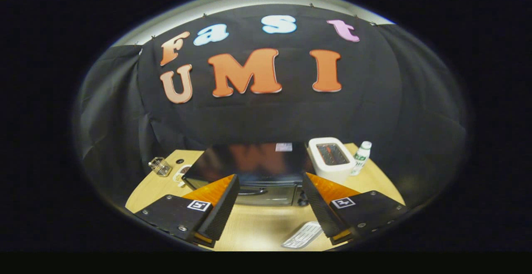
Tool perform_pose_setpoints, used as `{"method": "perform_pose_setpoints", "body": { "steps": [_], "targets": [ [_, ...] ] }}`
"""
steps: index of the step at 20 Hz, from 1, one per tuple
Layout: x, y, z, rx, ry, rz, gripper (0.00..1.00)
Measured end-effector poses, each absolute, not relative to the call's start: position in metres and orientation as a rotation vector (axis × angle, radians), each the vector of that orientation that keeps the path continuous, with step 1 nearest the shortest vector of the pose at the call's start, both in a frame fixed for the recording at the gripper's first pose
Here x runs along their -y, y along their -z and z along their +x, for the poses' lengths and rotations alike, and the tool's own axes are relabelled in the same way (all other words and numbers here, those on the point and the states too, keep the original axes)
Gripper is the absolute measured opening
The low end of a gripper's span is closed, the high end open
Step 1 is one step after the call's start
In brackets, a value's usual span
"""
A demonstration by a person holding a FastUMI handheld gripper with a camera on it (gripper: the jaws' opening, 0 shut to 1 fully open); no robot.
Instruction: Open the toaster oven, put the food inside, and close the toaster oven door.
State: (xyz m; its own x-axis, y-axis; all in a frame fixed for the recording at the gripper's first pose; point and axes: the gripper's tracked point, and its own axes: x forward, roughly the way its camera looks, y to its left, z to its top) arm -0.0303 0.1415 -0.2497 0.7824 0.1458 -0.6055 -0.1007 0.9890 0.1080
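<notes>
Toaster oven: glossy dark top, mirror-like reflections; door handle looks like shiny metal. Worktop: pale wood, smooth, matt. White toaster, center right: smooth plastic. Small bottle: plastic. Glass cup, left: clear. Booth wall: matt black cloth.

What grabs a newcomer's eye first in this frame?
The black toaster oven stands out: it sits mid-table just beyond the open gripper, its door shut, handle showing between the spread jaws, which hold nothing. Right of it stands a white pop-up toaster with a small white bottle beside it. A clear glass container sits off to the oven's left on the wooden table.
</notes>
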Motion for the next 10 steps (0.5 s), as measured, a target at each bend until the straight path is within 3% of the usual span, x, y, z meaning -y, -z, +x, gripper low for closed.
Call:
{"method": "perform_pose_setpoints", "body": {
  "steps": [10],
  "targets": [
    [-0.083,0.087,0.005,-0.265,-0.123,-0.028,0.97]
  ]
}}
